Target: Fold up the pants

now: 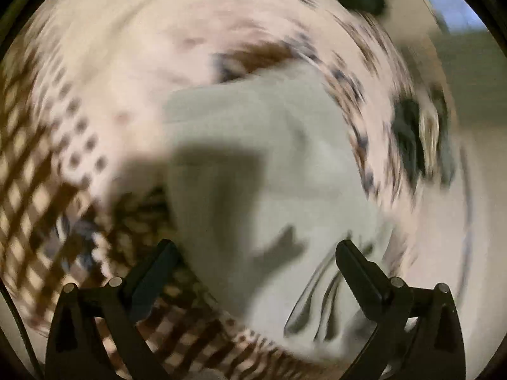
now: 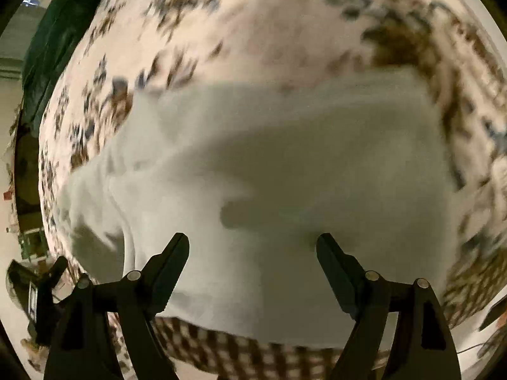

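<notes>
Both views are blurring heavily; the pale grey-white pants (image 2: 285, 164) are lying bunched on a cream patterned bedspread (image 2: 285, 25) with brown and blue motifs and a checked border. The left gripper (image 1: 256, 247) is hanging over the pants' edge with jaws spread wide and nothing pinched between them. The right gripper (image 2: 252, 240) is pointing down over the middle of the pants, jaws likewise apart and gripping nothing; a dark green cloth (image 2: 54, 47) is sitting at the bedspread's far edge.

Open right tongs (image 2: 252, 243) hover above blurred pale pants (image 2: 285, 158), apparently folded, on patterned cloth (image 2: 269, 25).
</notes>
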### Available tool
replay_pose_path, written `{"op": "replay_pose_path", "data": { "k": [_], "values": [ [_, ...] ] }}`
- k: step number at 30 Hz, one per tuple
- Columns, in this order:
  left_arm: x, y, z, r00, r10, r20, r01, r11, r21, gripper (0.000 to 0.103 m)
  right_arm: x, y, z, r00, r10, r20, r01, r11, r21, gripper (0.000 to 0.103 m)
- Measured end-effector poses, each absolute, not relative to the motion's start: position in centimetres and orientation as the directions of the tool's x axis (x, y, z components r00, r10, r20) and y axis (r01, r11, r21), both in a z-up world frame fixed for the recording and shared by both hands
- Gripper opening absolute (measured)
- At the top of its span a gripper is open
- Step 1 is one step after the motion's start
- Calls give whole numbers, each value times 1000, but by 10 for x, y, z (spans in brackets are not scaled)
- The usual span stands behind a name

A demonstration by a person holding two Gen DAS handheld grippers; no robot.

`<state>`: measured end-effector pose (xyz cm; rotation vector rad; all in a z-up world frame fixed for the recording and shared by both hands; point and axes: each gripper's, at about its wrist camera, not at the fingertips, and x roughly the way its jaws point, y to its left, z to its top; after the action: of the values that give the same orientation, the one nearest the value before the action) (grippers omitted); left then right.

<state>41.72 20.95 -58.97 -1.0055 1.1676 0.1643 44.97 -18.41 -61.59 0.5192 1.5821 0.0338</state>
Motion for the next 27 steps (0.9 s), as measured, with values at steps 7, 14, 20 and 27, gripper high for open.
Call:
{"op": "replay_pose_path", "data": {
  "k": [7,14,20,27],
  "values": [
    [424,231,-643,530,-383,-756,-674,352,-650,95,443,-160,-632,-2,273,-962,257,930,264,85],
    [481,227,-649,525,-402,-750,-595,457,-661,68,448,-165,-630,-6,295,-956,265,922,283,85],
    [491,223,-623,575,-419,-703,-492,509,-706,26,448,-172,-628,4,319,-948,311,900,304,85],
    [490,107,-476,614,-530,-585,-95,686,-721,21,438,-199,-623,41,400,-916,353,852,387,85]
  ]
}}
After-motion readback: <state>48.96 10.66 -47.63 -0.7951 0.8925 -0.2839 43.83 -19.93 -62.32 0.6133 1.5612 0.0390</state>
